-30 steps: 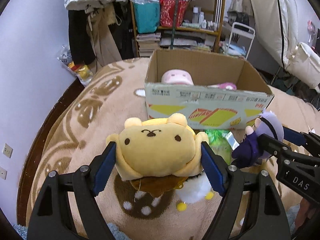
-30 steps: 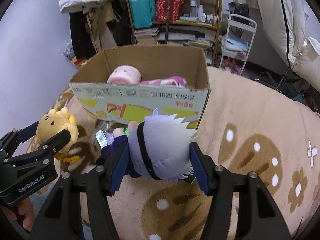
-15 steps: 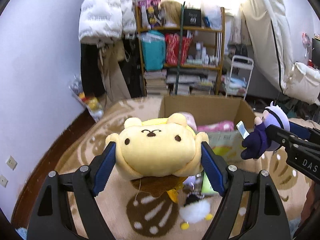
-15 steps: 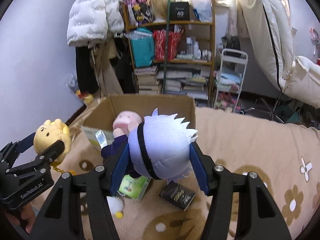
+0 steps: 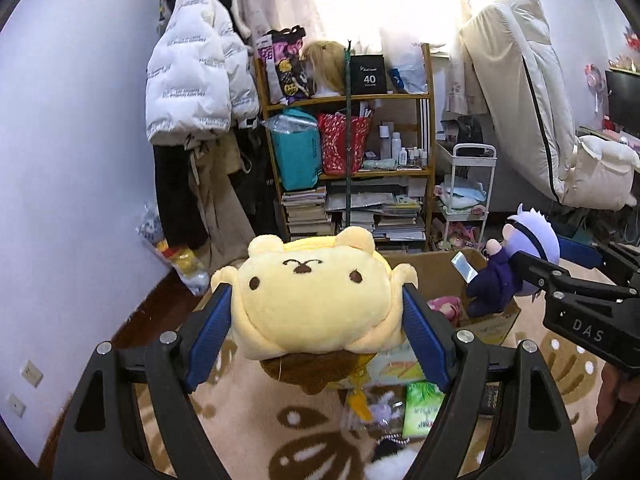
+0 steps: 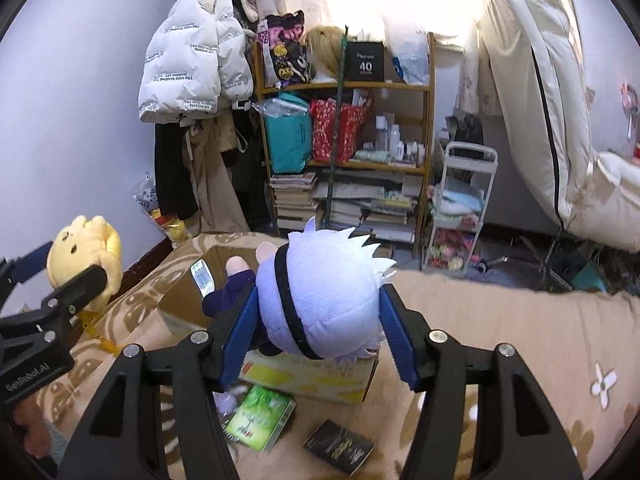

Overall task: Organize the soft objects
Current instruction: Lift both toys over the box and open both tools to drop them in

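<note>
Currently left gripper (image 5: 316, 320) clamps yellow plush (image 5: 316, 300), raised above the box (image 5: 436, 276). Right gripper (image 6: 316, 320) clamps lavender-haired doll (image 6: 324, 296) over the box's near wall. Both plushes are airborne.

Pale lavender painted walls (image 5: 72, 128) enclose a cluttered bedroom, with white wall sockets (image 5: 31, 377) low on the left wall. A bright curtained window (image 5: 384, 4) at the back floods the room with daylight. In front of it stands a wooden open shelf unit (image 5: 348, 184) crammed with stacked books, bottles, a teal bag and a red patterned bag. A white puffer jacket (image 5: 200, 80) hangs on the left beside the shelves, above darker coats. A small white wire trolley (image 6: 460, 208) stands right of the shelves. A cream padded quilt (image 6: 540, 128) drapes down at the right. A beige blanket with brown flower shapes (image 6: 520, 340) covers the foreground surface, and dark wooden floor (image 5: 160, 300) shows along the left wall.
</note>
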Tool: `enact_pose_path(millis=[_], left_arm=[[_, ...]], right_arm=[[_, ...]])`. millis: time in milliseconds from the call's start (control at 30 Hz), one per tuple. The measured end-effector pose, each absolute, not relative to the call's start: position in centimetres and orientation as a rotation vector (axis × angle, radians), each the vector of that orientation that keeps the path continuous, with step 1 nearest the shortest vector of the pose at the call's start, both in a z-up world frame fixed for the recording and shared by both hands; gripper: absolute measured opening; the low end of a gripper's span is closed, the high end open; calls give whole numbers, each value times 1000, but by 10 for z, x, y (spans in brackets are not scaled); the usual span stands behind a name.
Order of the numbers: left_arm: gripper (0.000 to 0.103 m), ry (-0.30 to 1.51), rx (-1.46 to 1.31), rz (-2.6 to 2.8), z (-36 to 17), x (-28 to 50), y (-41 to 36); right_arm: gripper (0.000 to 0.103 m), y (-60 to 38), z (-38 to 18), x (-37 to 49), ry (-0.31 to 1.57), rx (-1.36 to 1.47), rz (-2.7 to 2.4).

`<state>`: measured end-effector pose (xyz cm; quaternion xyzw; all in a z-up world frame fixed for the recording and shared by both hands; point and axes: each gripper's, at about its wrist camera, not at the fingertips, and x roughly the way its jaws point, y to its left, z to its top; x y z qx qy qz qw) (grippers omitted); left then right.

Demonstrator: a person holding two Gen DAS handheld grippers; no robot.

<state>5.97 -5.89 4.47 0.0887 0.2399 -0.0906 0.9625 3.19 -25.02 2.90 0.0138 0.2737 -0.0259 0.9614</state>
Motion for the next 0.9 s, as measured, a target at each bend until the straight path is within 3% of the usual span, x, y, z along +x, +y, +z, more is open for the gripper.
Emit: enact_pose_path(millis=[367,900], left_arm=[[81,470,202,-179,43,105,-82],[82,592,139,-197,-9,146,-93]], right_arm=[[65,-248,28,65,544,-10,-28],[66,-254,-20,90,653,9,-3]])
